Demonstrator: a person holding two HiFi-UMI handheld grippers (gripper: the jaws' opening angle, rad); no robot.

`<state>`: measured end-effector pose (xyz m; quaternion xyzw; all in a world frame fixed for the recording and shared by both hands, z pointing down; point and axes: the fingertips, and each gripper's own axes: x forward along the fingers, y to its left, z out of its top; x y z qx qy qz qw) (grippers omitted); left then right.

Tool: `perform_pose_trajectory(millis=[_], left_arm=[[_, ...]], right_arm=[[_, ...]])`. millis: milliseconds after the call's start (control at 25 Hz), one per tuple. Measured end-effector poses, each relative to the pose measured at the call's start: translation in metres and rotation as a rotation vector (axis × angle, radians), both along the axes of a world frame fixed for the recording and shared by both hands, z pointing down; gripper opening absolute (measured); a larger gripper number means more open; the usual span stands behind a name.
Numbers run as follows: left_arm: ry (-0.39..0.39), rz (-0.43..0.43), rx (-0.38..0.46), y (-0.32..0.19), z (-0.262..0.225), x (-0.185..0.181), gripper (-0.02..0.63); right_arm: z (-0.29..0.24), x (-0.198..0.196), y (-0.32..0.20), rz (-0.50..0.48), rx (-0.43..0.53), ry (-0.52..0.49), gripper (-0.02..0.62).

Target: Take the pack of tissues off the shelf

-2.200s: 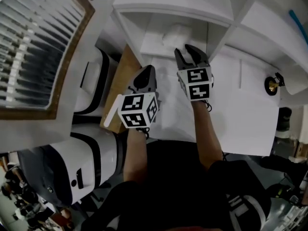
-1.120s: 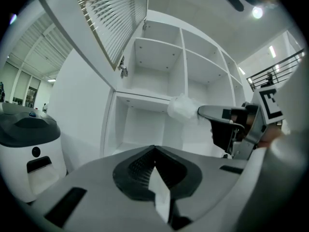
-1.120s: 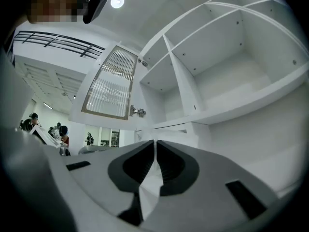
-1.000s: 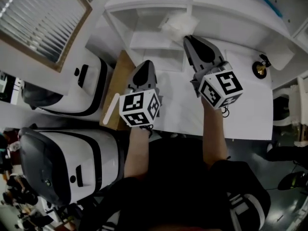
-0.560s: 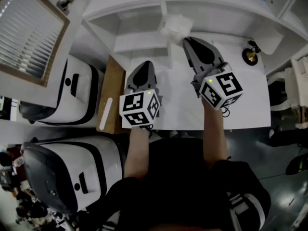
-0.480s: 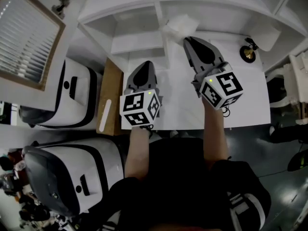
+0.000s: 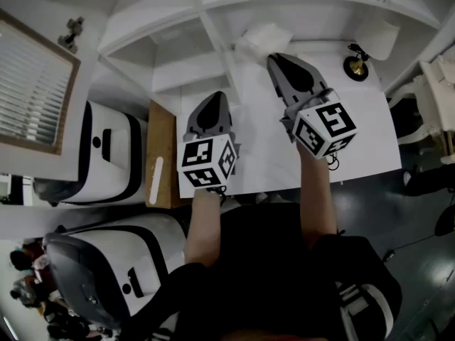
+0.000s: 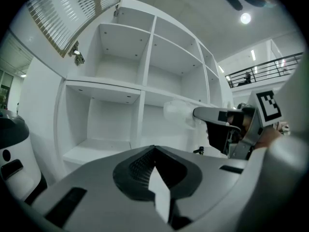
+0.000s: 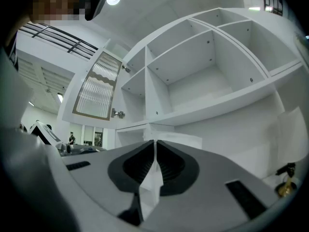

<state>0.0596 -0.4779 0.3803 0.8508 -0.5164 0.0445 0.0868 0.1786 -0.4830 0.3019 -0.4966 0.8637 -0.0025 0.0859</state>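
The pack of tissues (image 7: 261, 38), white and crinkly, hangs in front of the white shelf (image 7: 213, 42), above the white table (image 7: 263, 155). My right gripper (image 7: 274, 55) is shut on the pack's near edge. In the right gripper view the wrapper is pinched between the closed jaws (image 9: 154, 141), and the pack (image 9: 179, 140) sticks out beyond them. My left gripper (image 7: 210, 96) hovers lower left of the pack, shut with nothing in it. The left gripper view shows the closed jaws (image 8: 154, 149) and, beyond them, the pack (image 8: 176, 114) on the right gripper (image 8: 195, 112).
The shelf compartments (image 8: 116, 124) stand bare. A small brass object (image 7: 355, 67) sits at the table's far right. A wooden board (image 7: 162, 155) and two white machines (image 7: 106, 148) (image 7: 106, 261) lie to the left. A slatted window (image 7: 28, 84) is at far left.
My right gripper closed on the pack, which lay in a shelf compartment, and drew it out. Over the last second both grippers stay nearly still while the view shifts.
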Motion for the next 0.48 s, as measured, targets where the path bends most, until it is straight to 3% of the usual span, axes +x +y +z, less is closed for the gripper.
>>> perform_pose_trajectory(millis=[480], left_arm=[[-0.027, 0.065, -0.002, 0.013, 0.003, 0.033, 0.011]], right_arm=[[0.0, 0.029, 0.008, 0.03, -0.002, -0.023, 0.034]])
